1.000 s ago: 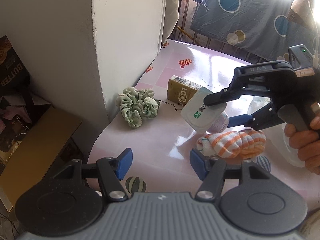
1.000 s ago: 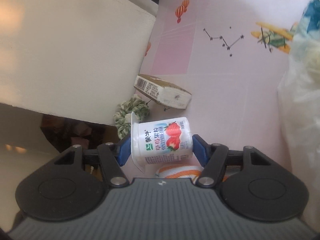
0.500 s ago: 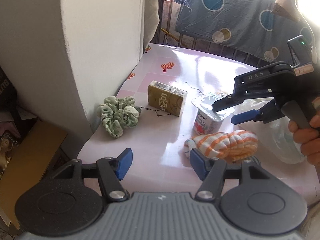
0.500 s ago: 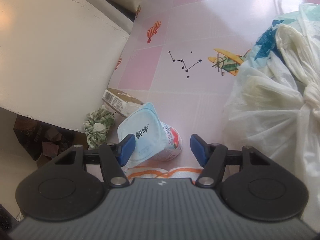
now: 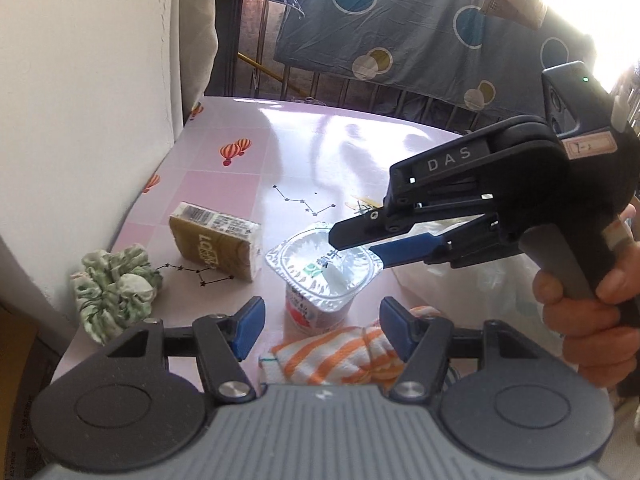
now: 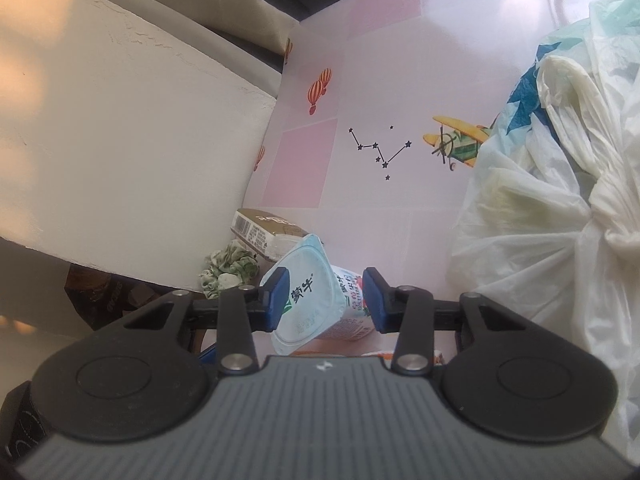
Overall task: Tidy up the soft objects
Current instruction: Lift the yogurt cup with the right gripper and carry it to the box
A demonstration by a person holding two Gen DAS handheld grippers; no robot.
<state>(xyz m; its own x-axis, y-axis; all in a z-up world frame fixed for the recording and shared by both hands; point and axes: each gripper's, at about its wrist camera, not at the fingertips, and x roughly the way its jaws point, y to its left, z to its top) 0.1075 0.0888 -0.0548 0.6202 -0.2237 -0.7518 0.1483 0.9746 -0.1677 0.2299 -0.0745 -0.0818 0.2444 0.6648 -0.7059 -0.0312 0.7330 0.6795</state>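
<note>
A strawberry yogurt cup with a foil lid stands upright on the pink table. My right gripper hovers just above its lid, open, with nothing held; in the right wrist view the cup sits below the open gripper. An orange-and-white striped sock lies in front of the cup, right under my open, empty left gripper. A green scrunchie lies at the left table edge by the wall.
A brown tissue pack lies between scrunchie and cup. White plastic bags fill the table's right side. A white wall borders the left edge. A blue patterned cloth hangs behind the table.
My right gripper set the yogurt cup down upright on the table, opened and let go of it. My left gripper moved in closer over the sock.
</note>
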